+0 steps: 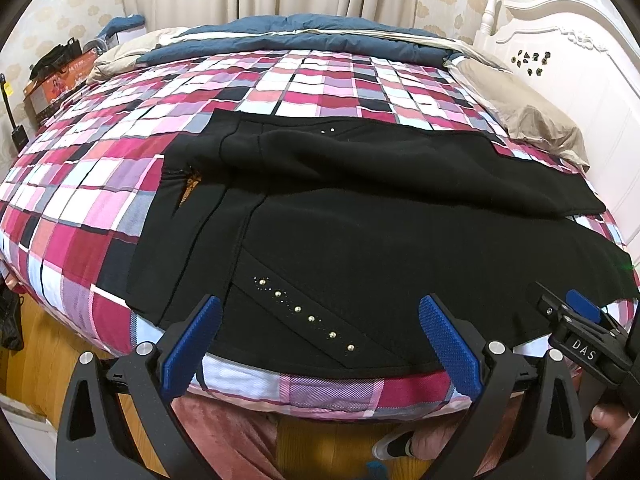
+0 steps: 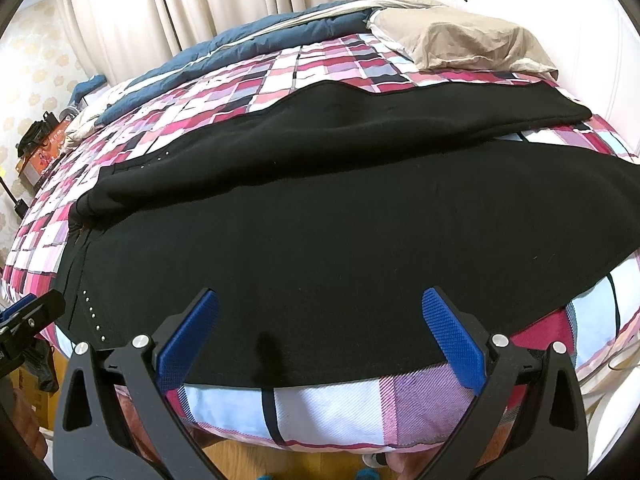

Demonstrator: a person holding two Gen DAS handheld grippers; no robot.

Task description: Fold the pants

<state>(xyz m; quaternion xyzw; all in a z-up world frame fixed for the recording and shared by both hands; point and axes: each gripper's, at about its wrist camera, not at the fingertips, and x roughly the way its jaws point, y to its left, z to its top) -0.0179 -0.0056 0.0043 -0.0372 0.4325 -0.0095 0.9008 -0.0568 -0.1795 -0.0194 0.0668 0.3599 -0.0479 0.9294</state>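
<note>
Clearly the black pants (image 1: 360, 208) lie spread across the plaid bedspread (image 1: 100, 200), waistband to the left and legs running right toward the beige pillow (image 1: 532, 120), so the near edge sits just at the bed's front edge for easy reach. Left of the pants' studded pocket trim (image 1: 304, 314), the left gripper (image 1: 320, 344) hovers at that near edge, jaws wide apart and holding nothing. Farther right along the pants, the right gripper (image 2: 320, 344) hangs over the near leg, likewise spread wide and empty, probably poised to pinch the edge for a fold.
</note>
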